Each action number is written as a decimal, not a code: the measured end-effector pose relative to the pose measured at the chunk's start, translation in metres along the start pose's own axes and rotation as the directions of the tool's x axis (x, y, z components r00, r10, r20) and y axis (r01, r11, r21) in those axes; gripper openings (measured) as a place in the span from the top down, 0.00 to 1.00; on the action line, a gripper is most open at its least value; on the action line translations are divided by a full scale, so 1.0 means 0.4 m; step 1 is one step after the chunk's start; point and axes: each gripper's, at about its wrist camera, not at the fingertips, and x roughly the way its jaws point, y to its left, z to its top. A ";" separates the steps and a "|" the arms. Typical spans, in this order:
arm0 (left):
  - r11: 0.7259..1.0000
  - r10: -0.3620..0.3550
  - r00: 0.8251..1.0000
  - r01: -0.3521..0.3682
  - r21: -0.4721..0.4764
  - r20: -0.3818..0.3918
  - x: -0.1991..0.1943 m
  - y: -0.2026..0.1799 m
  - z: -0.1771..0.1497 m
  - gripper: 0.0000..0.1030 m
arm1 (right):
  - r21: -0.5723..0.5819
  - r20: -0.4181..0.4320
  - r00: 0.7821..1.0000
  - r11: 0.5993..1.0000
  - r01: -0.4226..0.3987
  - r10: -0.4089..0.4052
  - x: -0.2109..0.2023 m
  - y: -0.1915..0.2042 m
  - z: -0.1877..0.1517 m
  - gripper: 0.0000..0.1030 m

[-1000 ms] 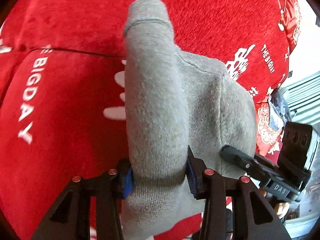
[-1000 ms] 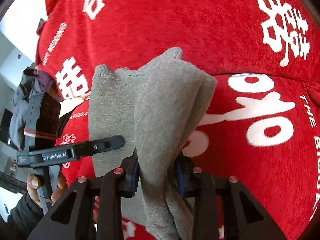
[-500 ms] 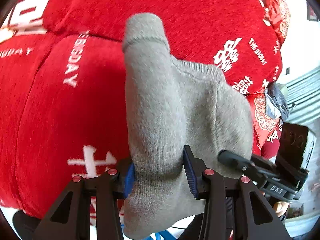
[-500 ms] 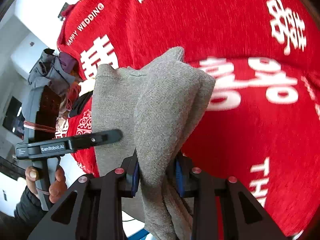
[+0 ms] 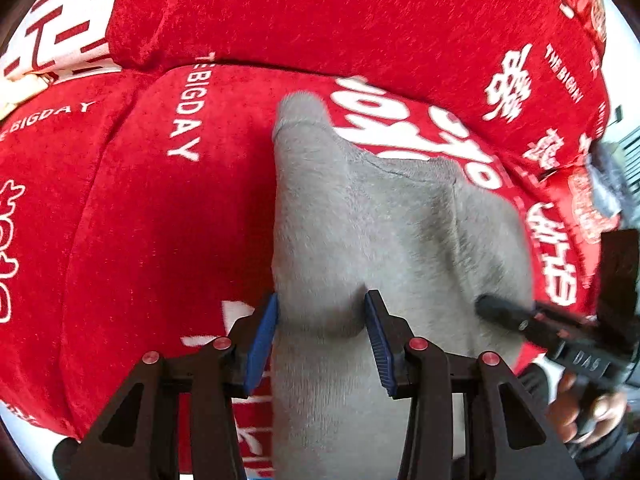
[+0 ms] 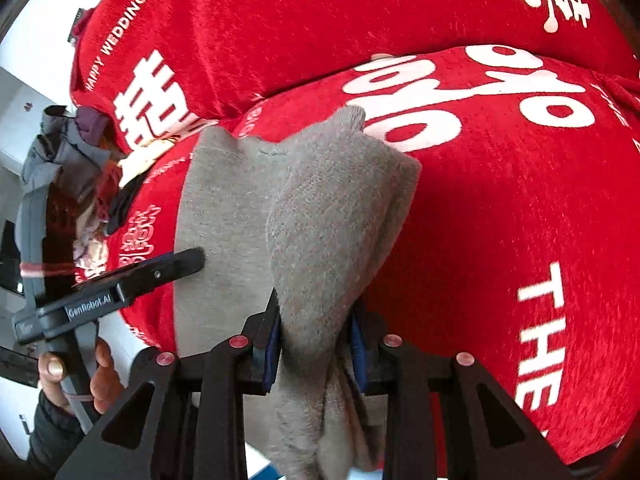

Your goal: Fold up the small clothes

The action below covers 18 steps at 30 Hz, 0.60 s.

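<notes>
A small grey knitted garment (image 5: pixel 384 224) hangs stretched between my two grippers above a red sofa cover. My left gripper (image 5: pixel 322 330) is shut on a bunched fold at one end of it; a cuffed end (image 5: pixel 300 120) sticks up beyond the blue pads. My right gripper (image 6: pixel 316 332) is shut on a thick bunch at the other end of the garment (image 6: pixel 320 220), and loose cloth hangs below its jaws. The right gripper also shows in the left wrist view (image 5: pixel 516 316), and the left gripper in the right wrist view (image 6: pixel 176 264).
The red sofa cover (image 5: pixel 160 220) with white lettering fills both views, a seam running between seat and back cushions (image 6: pixel 320 20). A pile of dark clothes (image 6: pixel 68 152) lies at the sofa's far end. The person's hands (image 6: pixel 80 372) hold the gripper handles.
Both grippers have moved back and lower with the garment, so more of the seat cushion and its front edge shows. Their hold on the garment is unchanged.
</notes>
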 end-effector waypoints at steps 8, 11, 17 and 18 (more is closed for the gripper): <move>0.985 0.168 0.984 -0.169 0.021 0.068 0.033 0.014 -0.024 0.14 | 0.043 -0.062 0.991 0.992 0.121 -0.118 0.065 -0.070 0.039 0.41; 0.975 0.213 0.972 -0.218 0.038 0.094 0.007 -0.002 -0.041 0.14 | 0.018 -0.018 0.986 0.986 0.168 -0.168 0.018 -0.052 0.027 0.41; 0.947 0.300 0.941 -0.314 0.072 0.159 -0.044 -0.045 -0.094 0.14 | -0.402 0.156 0.977 0.895 0.196 -0.144 -0.117 0.165 -0.093 0.40; 0.942 0.312 0.936 -0.327 0.073 0.160 -0.046 -0.046 -0.104 0.14 | -0.463 0.149 0.981 0.868 0.181 -0.125 -0.119 0.197 -0.119 0.40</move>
